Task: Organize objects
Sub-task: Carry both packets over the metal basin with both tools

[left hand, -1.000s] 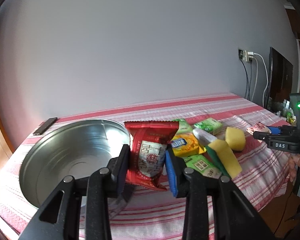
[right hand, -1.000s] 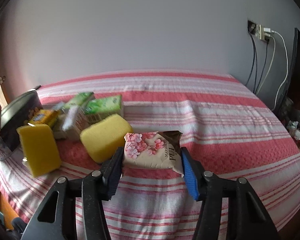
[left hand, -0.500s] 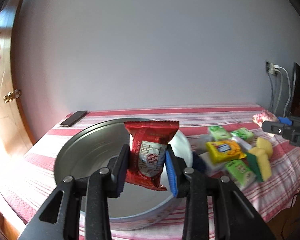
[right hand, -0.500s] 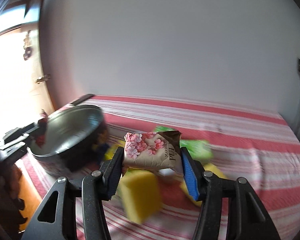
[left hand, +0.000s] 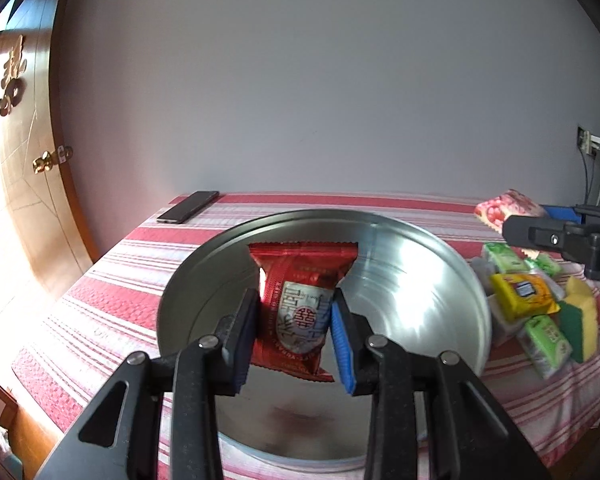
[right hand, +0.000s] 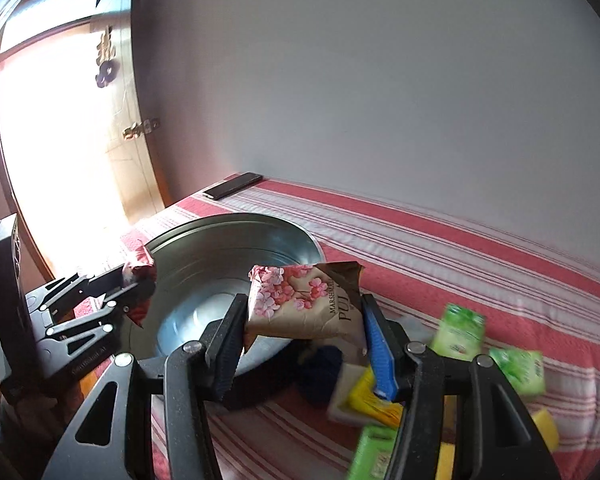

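Grippers poised over basin [left hand: 472, 280]: left gripper [left hand: 293, 338] clenches red packet [left hand: 300, 300], right gripper [right hand: 304, 344] grasps floral packet [right hand: 300, 300], apparently for dropping in.

One metal basin [left hand: 400, 248]. One red snack packet [left hand: 300, 300] and one pink floral marshmallow packet [right hand: 304, 304]. Right of the basin: three green packets [left hand: 546, 338] [left hand: 502, 256] [left hand: 546, 265], one yellow packet [left hand: 522, 294], two yellow sponges [left hand: 578, 334] [right hand: 546, 432]. One dark phone [left hand: 188, 212] behind the basin.
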`<state>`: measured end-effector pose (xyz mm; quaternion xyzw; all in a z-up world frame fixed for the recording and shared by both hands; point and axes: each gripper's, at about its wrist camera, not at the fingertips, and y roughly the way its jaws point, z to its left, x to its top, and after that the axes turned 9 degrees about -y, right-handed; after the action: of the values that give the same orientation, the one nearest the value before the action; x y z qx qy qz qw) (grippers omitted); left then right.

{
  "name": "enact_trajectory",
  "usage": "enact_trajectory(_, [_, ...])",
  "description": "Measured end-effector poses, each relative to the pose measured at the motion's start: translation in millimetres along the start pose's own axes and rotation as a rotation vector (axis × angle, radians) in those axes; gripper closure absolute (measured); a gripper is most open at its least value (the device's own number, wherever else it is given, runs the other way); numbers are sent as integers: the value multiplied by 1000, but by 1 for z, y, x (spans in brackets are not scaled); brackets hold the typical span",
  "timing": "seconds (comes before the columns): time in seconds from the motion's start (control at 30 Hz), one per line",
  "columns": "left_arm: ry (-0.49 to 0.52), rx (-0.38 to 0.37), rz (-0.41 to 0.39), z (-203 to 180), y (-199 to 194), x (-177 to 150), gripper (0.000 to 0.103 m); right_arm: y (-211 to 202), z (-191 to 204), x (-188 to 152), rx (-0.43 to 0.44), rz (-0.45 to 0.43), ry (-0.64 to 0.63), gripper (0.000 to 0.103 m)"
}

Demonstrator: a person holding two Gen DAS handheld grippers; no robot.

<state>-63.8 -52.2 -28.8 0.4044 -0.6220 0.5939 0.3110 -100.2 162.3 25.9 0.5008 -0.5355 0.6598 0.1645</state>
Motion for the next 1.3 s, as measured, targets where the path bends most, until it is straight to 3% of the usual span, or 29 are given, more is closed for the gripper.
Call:
enact_trajectory(0.6, [12, 80, 102, 19, 37, 5, 69, 81, 34, 26, 39, 124, -84, 46])
enact_trajectory(1.3, [66, 118, 158, 18, 57, 11, 69, 113, 33, 21, 54, 215, -92, 46])
